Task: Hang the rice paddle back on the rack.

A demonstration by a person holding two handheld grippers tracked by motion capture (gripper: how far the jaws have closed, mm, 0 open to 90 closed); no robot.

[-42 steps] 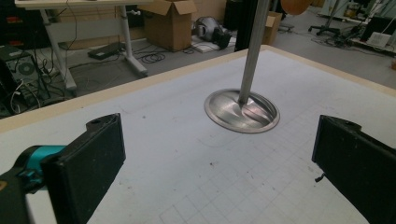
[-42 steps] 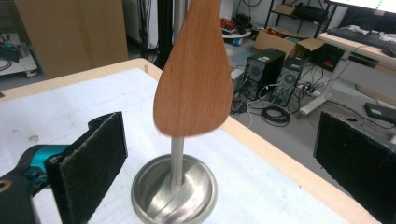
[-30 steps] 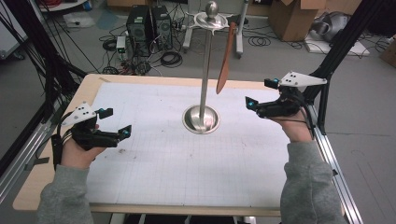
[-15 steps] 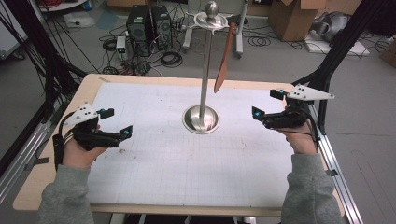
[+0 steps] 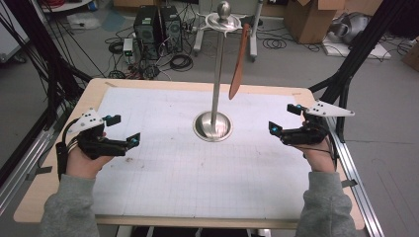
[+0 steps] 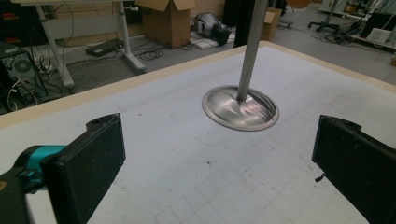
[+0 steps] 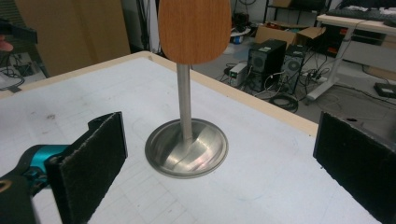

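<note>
A tall metal stand rises from a round steel base at the middle of the table. A brown wooden spatula hangs from the ring at the stand's top, blade down and clear of the table. My left gripper hovers low at the table's left, open and empty, pointing at the base. My right gripper is at the right side, open and empty, aimed at the stand. The spatula's blade hangs in front of the pole in the right gripper view.
A white gridded mat covers the wooden table. Black frame posts stand at the table's left and right. On the floor behind lie computer towers, cables and cardboard boxes.
My right gripper has moved down and back toward me, from level with the spatula's tip to lower beside the base. The spatula swung slightly. The left gripper stayed put.
</note>
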